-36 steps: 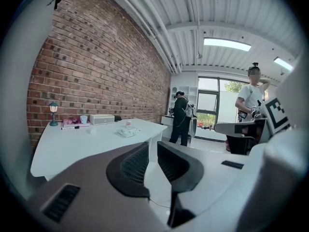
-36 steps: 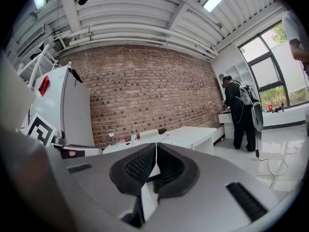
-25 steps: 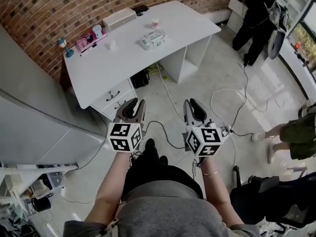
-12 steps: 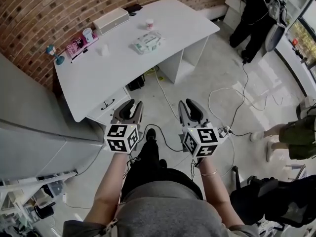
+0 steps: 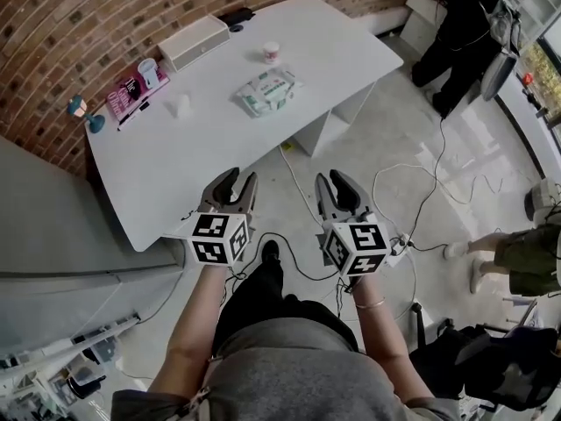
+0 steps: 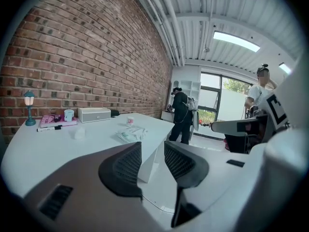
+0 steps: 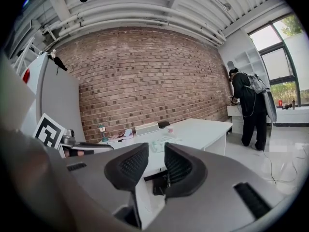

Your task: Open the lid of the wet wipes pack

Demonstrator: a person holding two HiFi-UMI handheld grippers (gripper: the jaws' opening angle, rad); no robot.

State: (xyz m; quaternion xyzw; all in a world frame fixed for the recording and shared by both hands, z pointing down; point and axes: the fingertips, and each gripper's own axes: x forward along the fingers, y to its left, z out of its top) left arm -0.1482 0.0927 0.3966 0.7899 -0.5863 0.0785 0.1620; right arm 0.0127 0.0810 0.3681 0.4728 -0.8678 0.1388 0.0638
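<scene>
**Reaching for the wipes, both jaws spread and empty**

The soft white-and-green wet wipes pack (image 5: 267,90) lies flat on the white worktop (image 5: 202,156), towards the far side from me. Its lid is too small to read from here. Nothing on it looks raised, so I judge it not yet opened.

Just beyond the pack stands a small white cup with a pink band (image 5: 272,52). To the pack's left sits a small pale tub (image 5: 181,105). Further left, along the red brick wall (image 5: 79,24), are a long white box (image 5: 195,40), a pink book (image 5: 127,95) with a white mug (image 5: 149,71) by it, and a little teal lamp (image 5: 81,110).

My left gripper (image 5: 238,181) and right gripper (image 5: 334,181) hang side by side at about the worktop's near edge, well apart from the pack. Both sets of jaws have just been opening and now stand spread with nothing between them. Each gripper view shows the pack small and far ahead, past the jaw tips.

So the step in hand is, as I read it, the approach, and no contact has been made. Next I need to carry both grippers over the worktop to the pack. There, one pair of jaws should steady the soft body while the other catches the free lip of the lid and lifts it. The pack looks light and yielding, so it may slide or buckle unless it is pinned first.

Well to the pack's right, a person in dark clothes (image 5: 460,33) stands on the floor, clear of my path.
</scene>
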